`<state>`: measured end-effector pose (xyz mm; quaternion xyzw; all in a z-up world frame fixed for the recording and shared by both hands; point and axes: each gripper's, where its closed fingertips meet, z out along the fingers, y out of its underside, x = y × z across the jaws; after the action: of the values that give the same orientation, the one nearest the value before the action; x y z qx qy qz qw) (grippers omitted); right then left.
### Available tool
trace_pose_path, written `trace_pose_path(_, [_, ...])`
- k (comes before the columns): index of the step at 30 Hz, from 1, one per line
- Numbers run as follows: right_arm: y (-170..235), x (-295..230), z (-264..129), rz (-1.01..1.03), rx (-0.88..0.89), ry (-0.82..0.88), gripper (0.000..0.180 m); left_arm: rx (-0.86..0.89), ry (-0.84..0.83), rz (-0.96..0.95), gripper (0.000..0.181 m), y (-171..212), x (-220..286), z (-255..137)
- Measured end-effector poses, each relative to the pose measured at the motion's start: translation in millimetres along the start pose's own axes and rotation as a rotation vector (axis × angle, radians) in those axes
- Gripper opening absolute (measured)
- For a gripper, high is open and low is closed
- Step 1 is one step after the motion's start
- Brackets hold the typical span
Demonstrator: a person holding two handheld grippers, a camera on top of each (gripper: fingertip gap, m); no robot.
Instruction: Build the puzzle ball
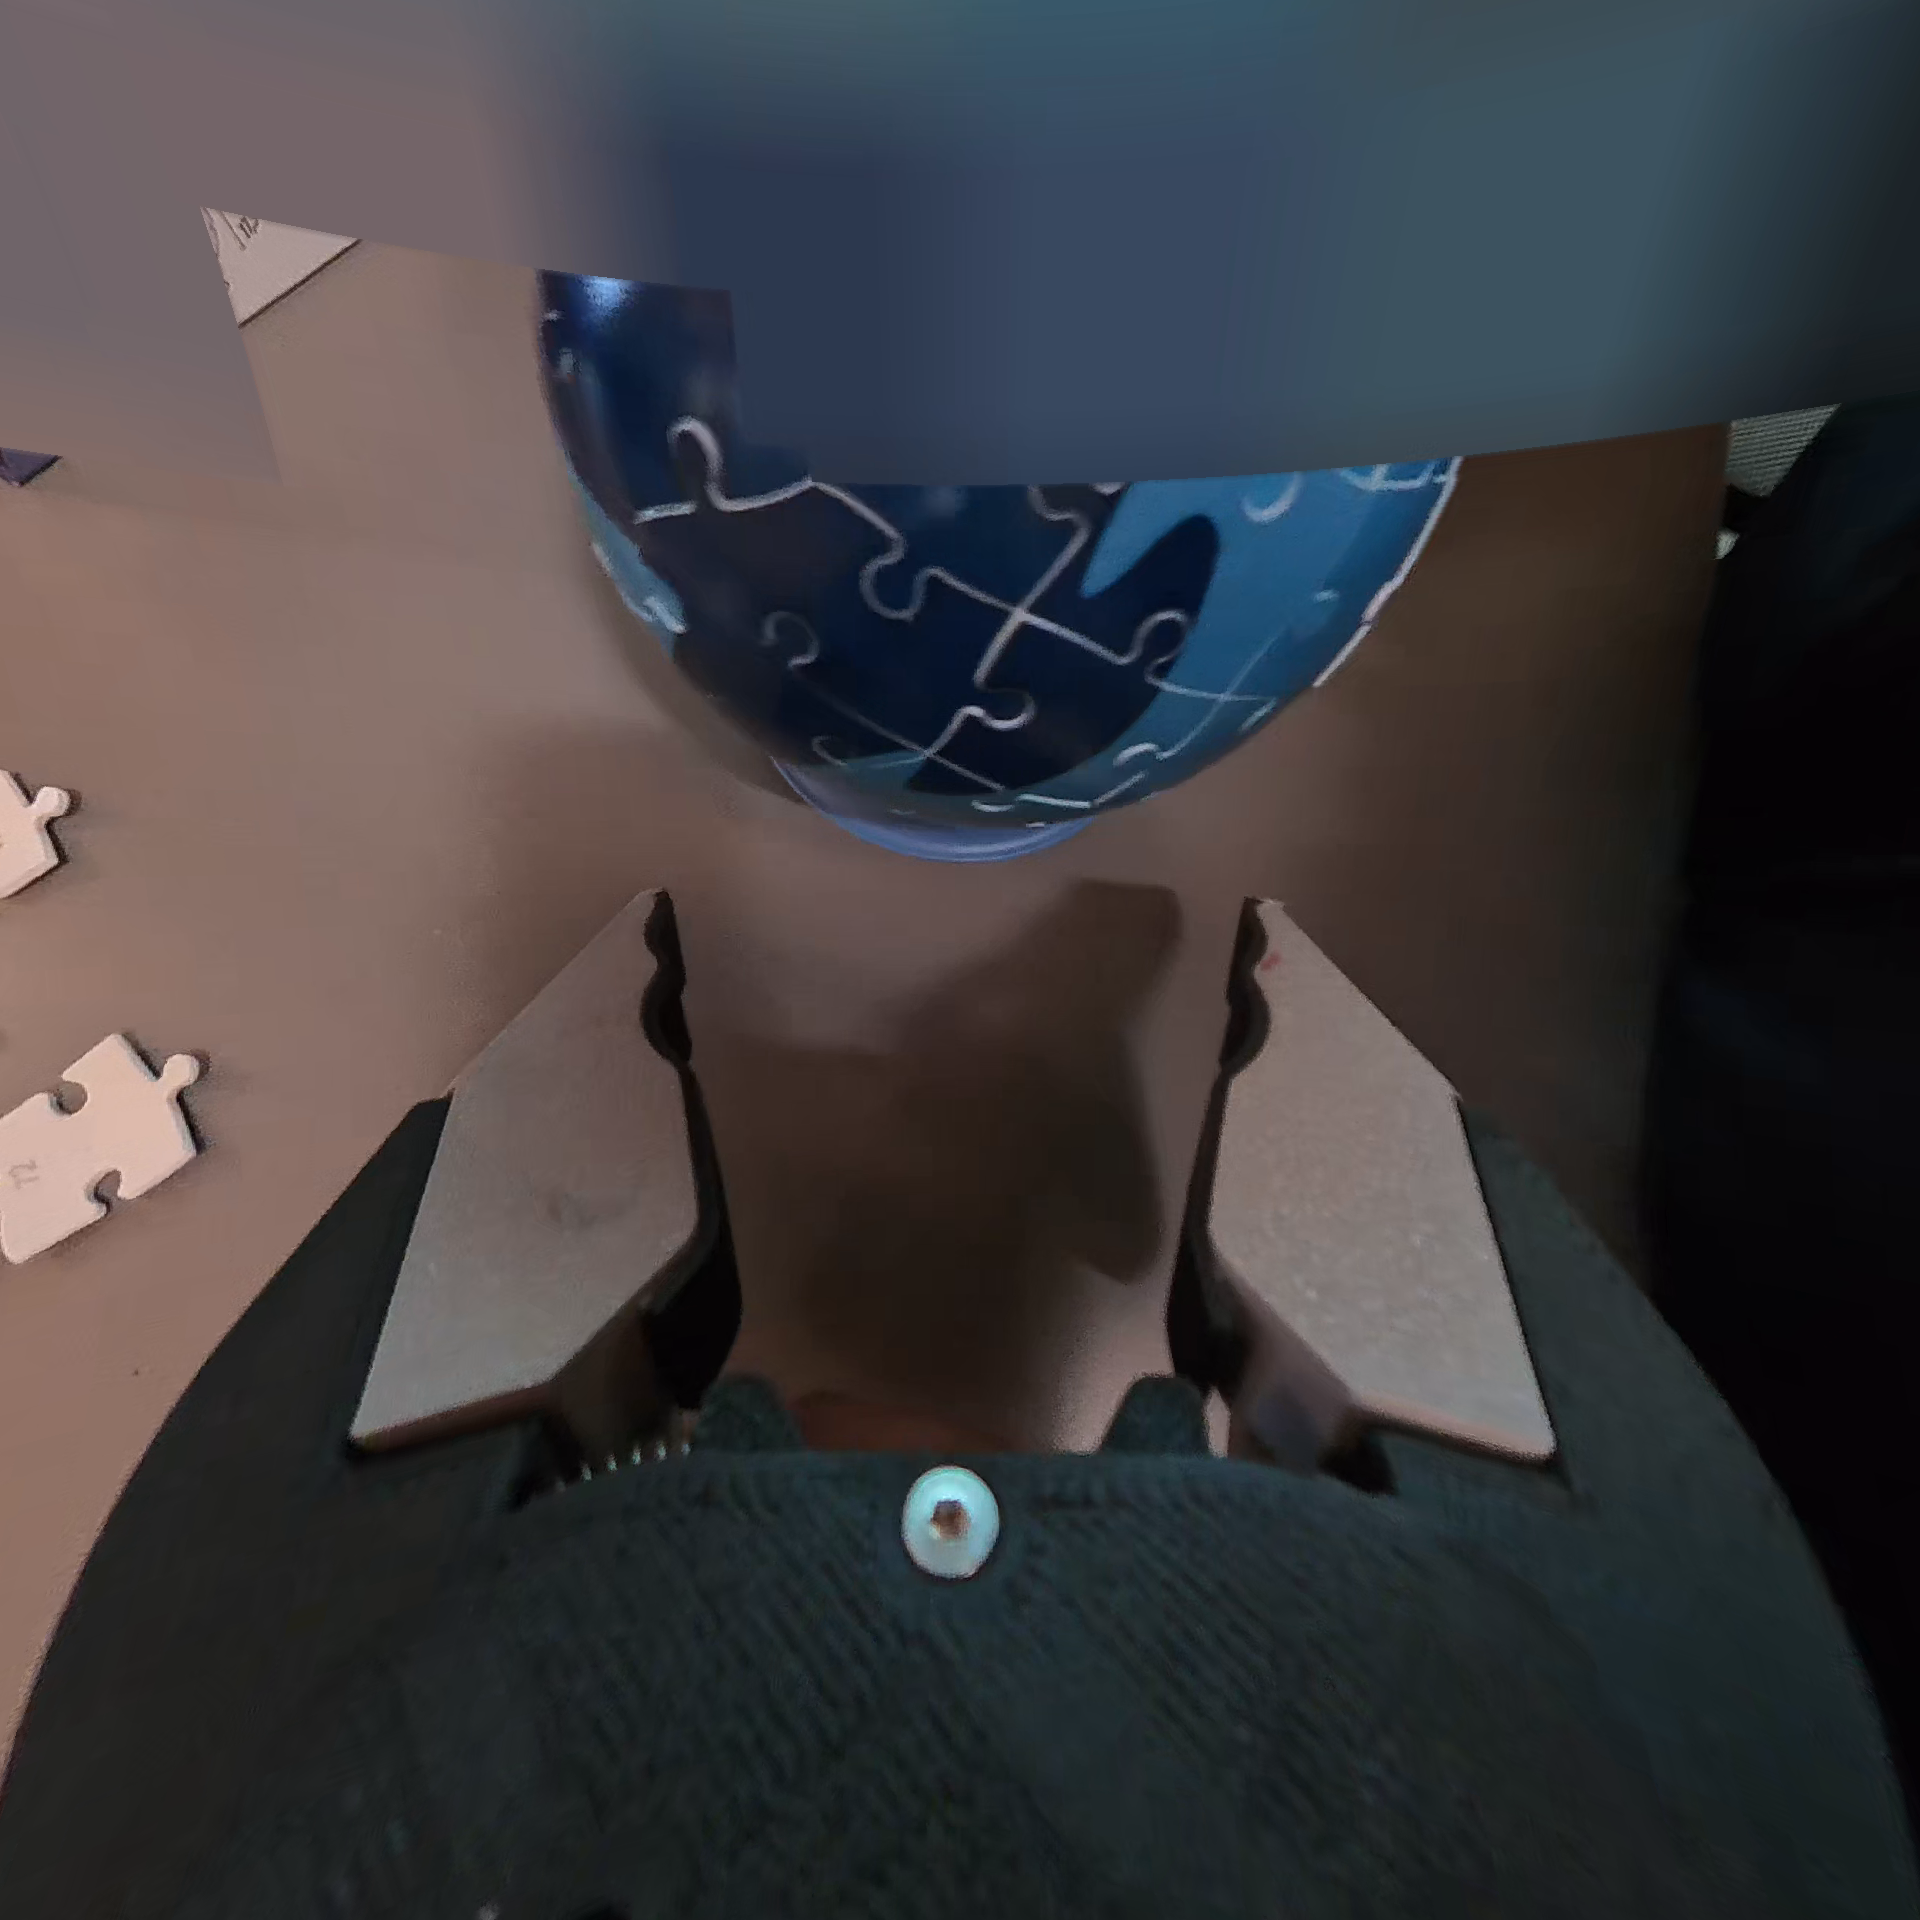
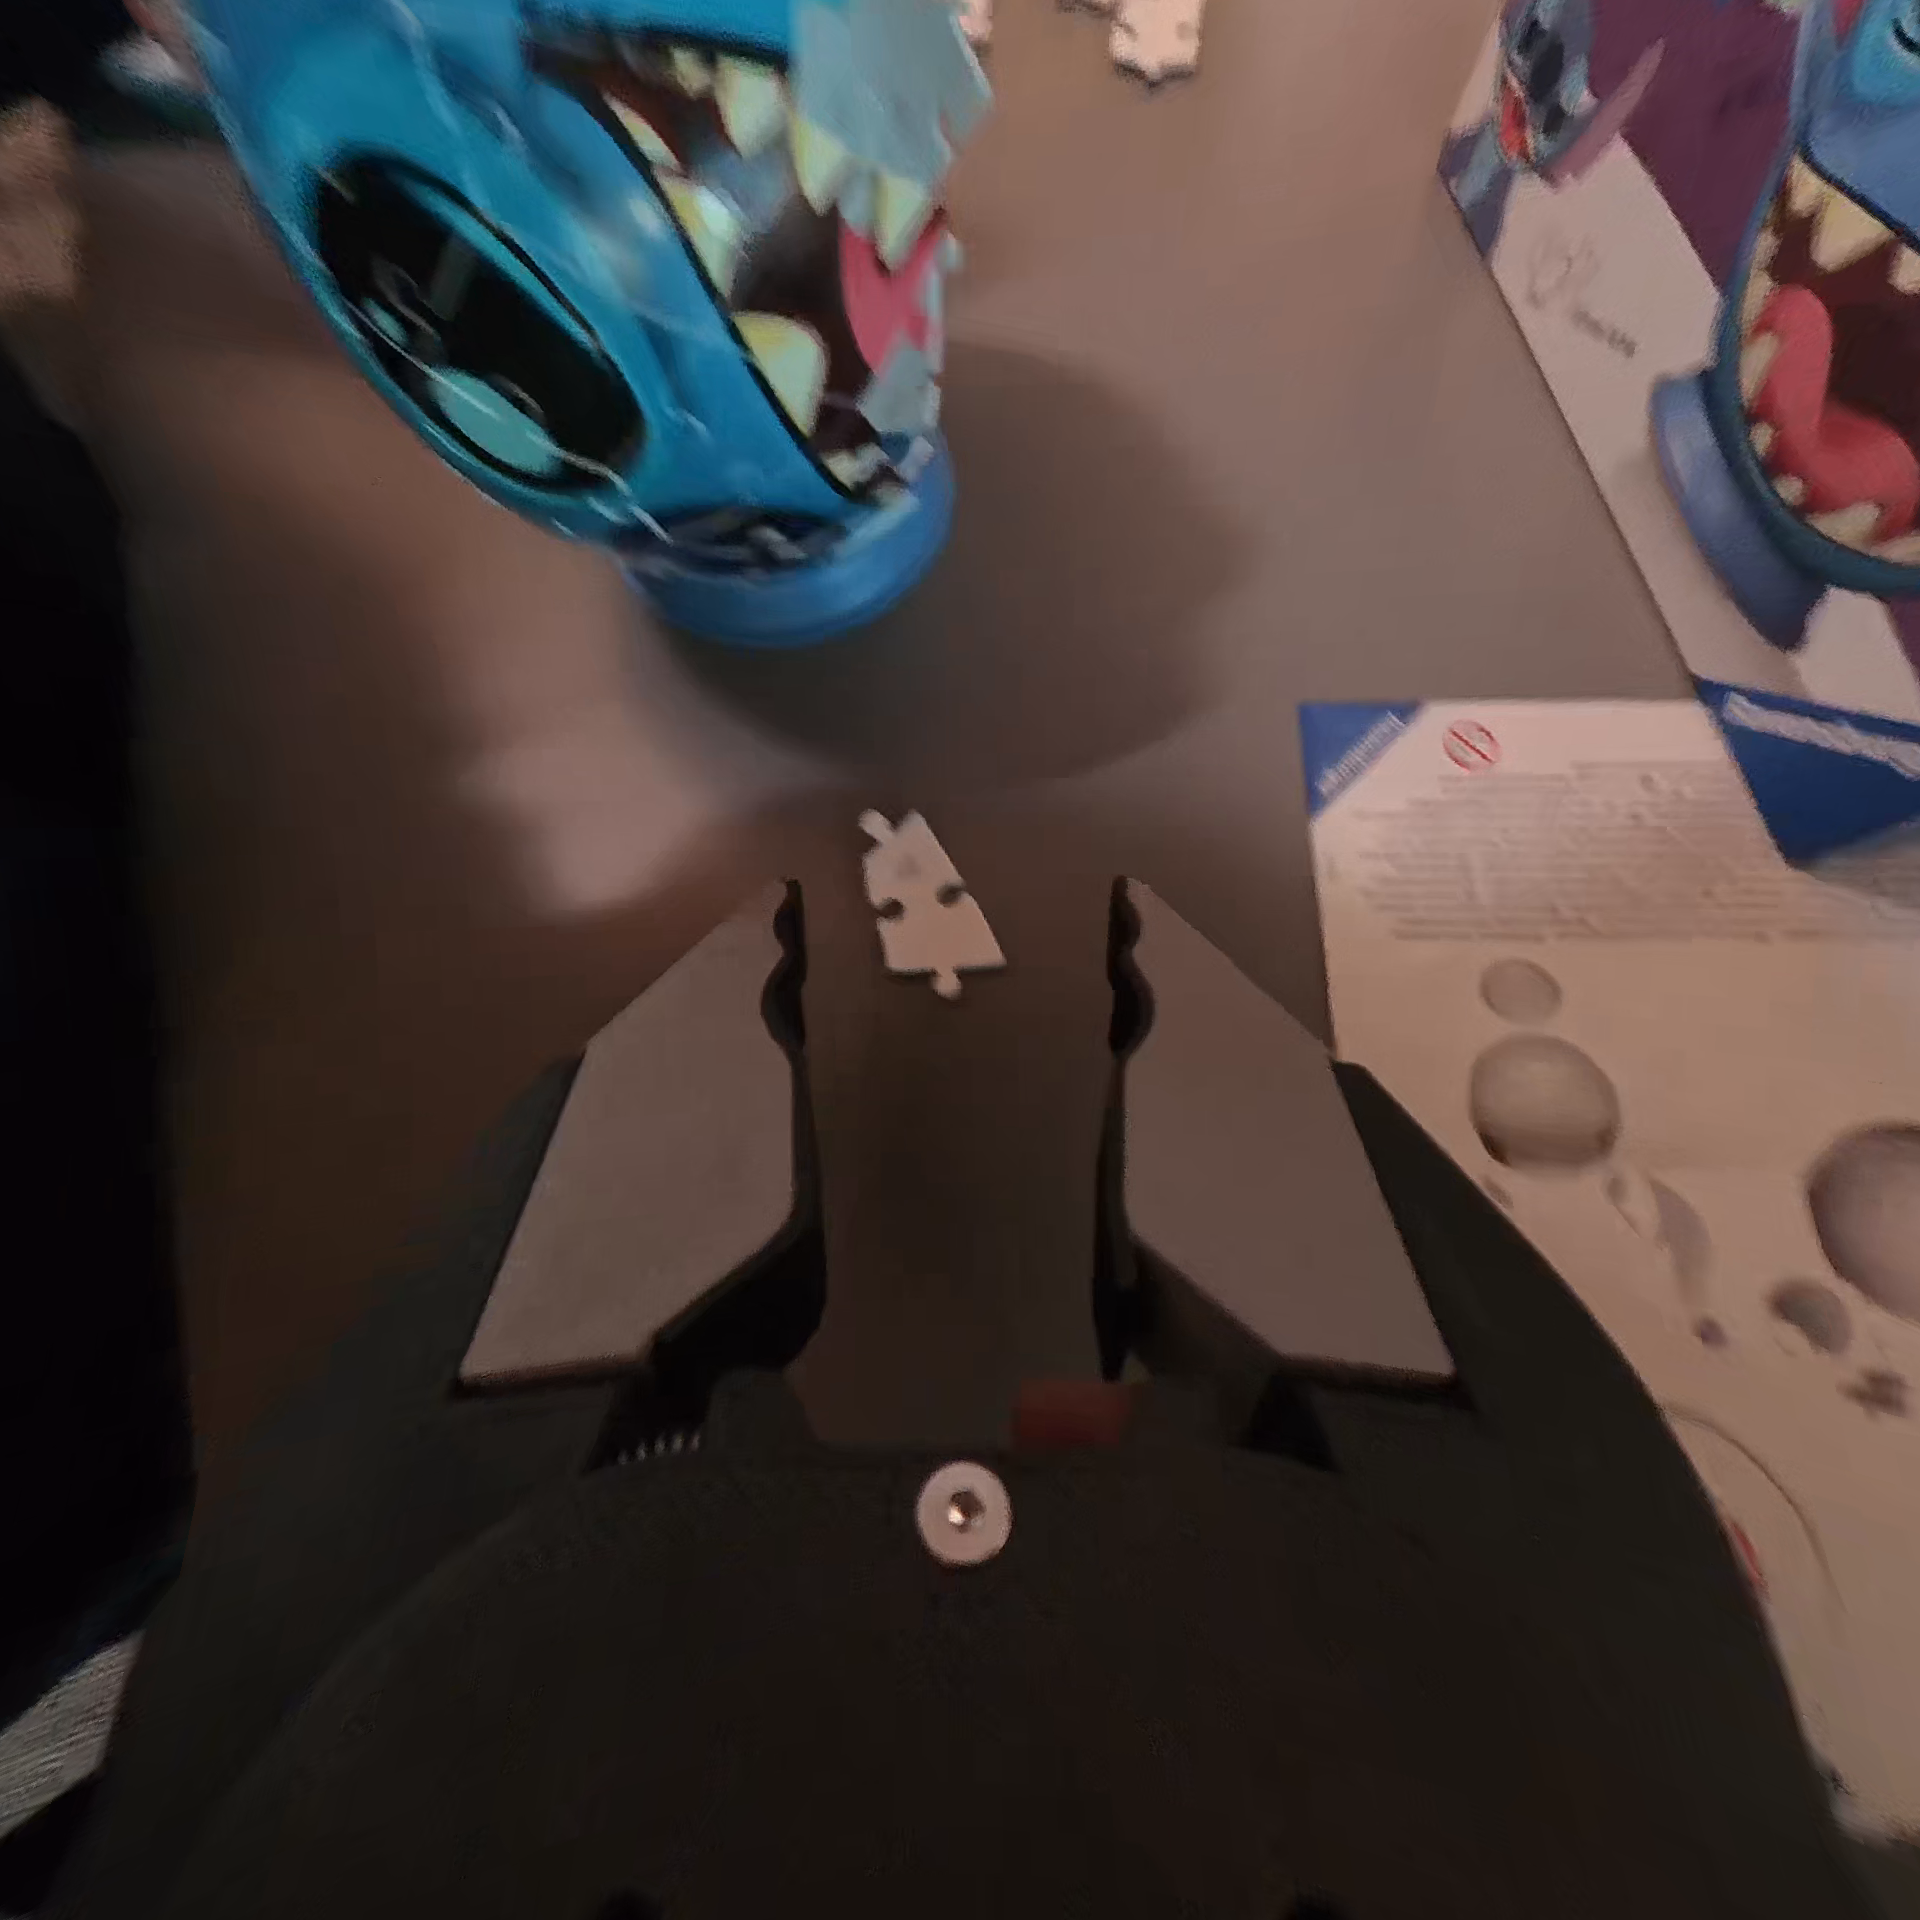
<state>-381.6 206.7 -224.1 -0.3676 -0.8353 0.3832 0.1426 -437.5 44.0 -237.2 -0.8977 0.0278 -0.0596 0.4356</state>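
Note:
The blue puzzle ball (image 1: 997, 644) stands on a light blue ring base on the brown table, just ahead of my left gripper (image 1: 956, 914), which is open and empty. Its top is hidden by a blur patch. In the right wrist view the ball (image 2: 582, 343) shows its open side with teeth and a pink tongue, standing on its blue base (image 2: 810, 592) at the upper left. My right gripper (image 2: 951, 894) is open and empty. A loose white piece (image 2: 925, 914) lies face down on the table between its fingertips.
Two white face-down pieces (image 1: 94, 1143) (image 1: 26, 831) lie at the left. The puzzle box (image 2: 1725, 343) stands at the right, with an instruction sheet (image 2: 1621, 1039) in front of it. More loose pieces (image 2: 1153, 36) lie at the far edge. There is about 20 cm between the tips of the two grippers.

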Motion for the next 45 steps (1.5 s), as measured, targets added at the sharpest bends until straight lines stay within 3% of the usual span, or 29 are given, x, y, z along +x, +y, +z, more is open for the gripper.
trace_pose_path(5, [-24, -21, 32, -0.066, 0.061, -0.100, 0.061, -0.059, 0.003, 0.074, 0.104, 5, 8, 9])
trace_pose_path(13, [-30, -22, 65, -0.212, -0.013, -0.304, 0.089, -0.075, 0.075, 0.082, 0.104, 10, 6, 6])
trace_pose_path(23, [-38, -40, 80, -0.274, -0.030, -0.449, 0.085, -0.065, 0.129, 0.051, 0.102, 7, 5, 6])
trace_pose_path(36, [-28, -74, 70, -0.265, -0.042, -0.440, 0.085, -0.109, 0.175, 0.115, 0.105, 26, 7, -15])
trace_pose_path(45, [-25, -94, 63, -0.221, -0.033, -0.454, 0.084, 0.038, 0.124, 0.114, 0.106, 5, 7, -39])
